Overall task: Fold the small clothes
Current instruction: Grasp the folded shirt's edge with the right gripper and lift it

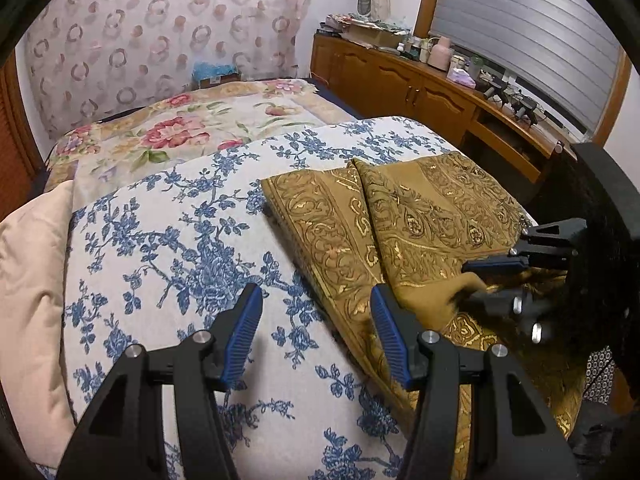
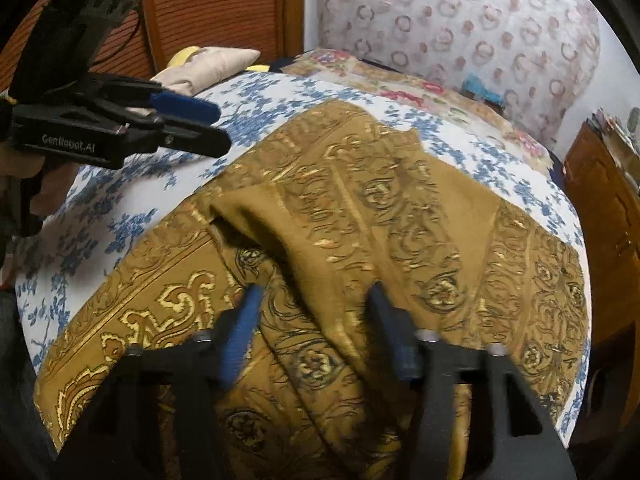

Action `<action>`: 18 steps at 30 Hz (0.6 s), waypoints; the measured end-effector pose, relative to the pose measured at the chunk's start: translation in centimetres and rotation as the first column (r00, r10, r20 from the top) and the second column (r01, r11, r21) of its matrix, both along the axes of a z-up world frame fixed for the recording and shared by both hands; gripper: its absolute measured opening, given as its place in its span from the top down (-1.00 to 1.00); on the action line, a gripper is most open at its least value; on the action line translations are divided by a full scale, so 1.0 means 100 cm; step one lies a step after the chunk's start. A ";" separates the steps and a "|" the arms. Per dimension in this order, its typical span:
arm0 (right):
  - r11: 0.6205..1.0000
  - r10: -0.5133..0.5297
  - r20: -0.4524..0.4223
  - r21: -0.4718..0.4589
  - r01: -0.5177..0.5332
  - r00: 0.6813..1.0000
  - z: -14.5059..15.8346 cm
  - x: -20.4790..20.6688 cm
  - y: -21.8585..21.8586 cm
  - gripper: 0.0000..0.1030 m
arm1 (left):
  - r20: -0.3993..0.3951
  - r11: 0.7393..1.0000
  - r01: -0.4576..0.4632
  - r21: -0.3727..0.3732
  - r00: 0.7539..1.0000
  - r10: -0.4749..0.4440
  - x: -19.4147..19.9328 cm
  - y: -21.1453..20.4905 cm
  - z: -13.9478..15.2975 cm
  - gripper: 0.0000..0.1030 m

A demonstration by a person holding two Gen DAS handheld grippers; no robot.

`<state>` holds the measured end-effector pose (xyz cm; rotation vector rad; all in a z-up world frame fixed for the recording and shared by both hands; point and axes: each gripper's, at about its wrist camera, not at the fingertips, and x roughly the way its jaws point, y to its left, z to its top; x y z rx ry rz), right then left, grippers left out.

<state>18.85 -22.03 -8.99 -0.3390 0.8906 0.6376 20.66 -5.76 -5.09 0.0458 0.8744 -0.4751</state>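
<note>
on the bed, the gold cloth [image 1: 420,216] lies right of the empty, parted left gripper [image 1: 316,300], its folded-over flap between the right gripper [image 2: 314,300] jaws, grip unclear.

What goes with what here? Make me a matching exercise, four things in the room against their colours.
Things:
1. cloth
2. bedspread
3. pillow
4. cabinet

Colours:
A. white with blue flowers
B. plain pale beige
C. brown wood
D. ochre with gold ornament

Pairs: 1-D, 2-A, 3-B, 4-C
</note>
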 end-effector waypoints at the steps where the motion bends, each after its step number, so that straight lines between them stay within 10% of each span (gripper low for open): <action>1: 1.000 -0.008 -0.015 0.017 0.008 1.000 0.002 0.004 -0.005 0.67 | -0.001 1.000 0.002 -0.002 1.000 -0.002 0.001 -0.001 0.000 -0.07; 18: 0.941 -0.335 0.090 0.089 0.327 0.938 0.059 0.069 -0.120 0.90 | -0.035 0.999 0.051 -0.002 0.998 -0.051 0.013 -0.022 -0.008 -0.07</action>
